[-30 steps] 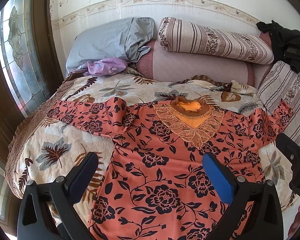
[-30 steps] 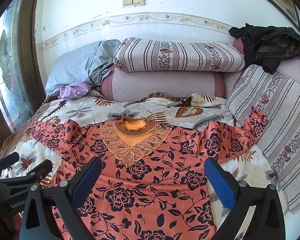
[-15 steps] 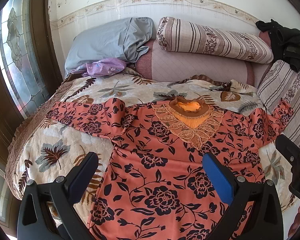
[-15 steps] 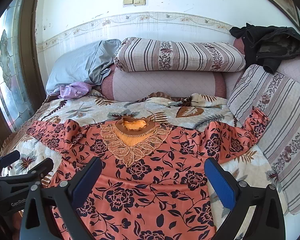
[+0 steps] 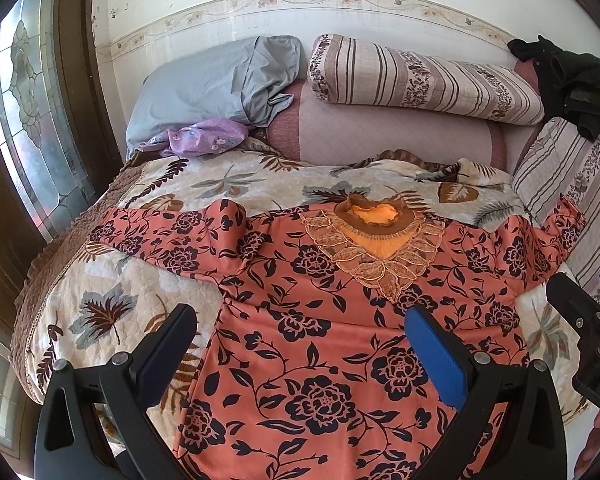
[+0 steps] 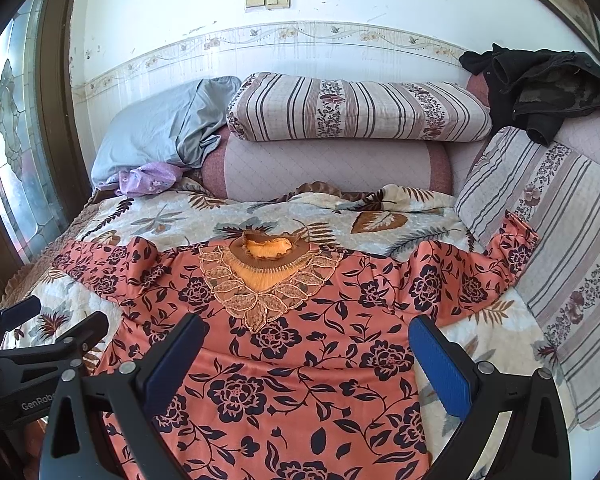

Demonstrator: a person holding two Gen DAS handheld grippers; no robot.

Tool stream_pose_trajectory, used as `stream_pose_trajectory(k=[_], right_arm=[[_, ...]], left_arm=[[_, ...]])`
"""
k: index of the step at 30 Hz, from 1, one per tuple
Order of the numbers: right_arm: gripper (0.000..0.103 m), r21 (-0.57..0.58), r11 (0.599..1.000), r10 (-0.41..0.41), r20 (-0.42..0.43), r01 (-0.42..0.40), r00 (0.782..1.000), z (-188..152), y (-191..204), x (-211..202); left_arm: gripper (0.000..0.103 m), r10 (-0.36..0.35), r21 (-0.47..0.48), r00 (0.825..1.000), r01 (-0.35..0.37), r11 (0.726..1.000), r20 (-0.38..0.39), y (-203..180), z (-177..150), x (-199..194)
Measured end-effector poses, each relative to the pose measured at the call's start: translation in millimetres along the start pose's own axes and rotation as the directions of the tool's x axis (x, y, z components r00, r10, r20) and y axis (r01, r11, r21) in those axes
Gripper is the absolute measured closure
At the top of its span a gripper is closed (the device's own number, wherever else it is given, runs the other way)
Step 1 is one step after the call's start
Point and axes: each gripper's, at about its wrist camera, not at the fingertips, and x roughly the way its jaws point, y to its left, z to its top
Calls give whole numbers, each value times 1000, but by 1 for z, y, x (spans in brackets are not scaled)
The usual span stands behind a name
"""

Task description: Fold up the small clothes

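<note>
An orange top with dark flowers and a lace collar (image 5: 332, 320) lies spread flat, front up, on a leaf-print quilt (image 5: 236, 184), sleeves out to both sides. It also shows in the right wrist view (image 6: 308, 344). My left gripper (image 5: 300, 356) is open and empty above the top's lower left part. My right gripper (image 6: 306, 360) is open and empty above the top's lower middle. The right sleeve (image 6: 500, 256) runs up onto a striped cushion (image 6: 552, 240).
A grey pillow (image 5: 212, 84), a purple cloth (image 5: 204, 140), a striped bolster (image 5: 420, 80) and a pink backrest (image 5: 392, 136) line the wall. Dark clothes (image 6: 540, 80) lie at the back right. A stained-glass window (image 5: 32, 120) stands on the left.
Both views have shifted only slightly. The top and both open grippers stay as they were.
</note>
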Motion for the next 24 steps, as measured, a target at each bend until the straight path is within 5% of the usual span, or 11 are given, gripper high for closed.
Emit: stream_pose_trajectory(k=[5, 24], right_arm=[[0, -1, 1000, 0, -2, 0, 1000, 0, 0, 1], [0, 5, 999, 35, -39, -35, 999, -1, -10, 30]], left_arm=[[0, 47, 60, 999, -46, 997, -8, -3, 1, 2], [0, 12, 40, 995, -9, 999, -96, -12, 8, 31]])
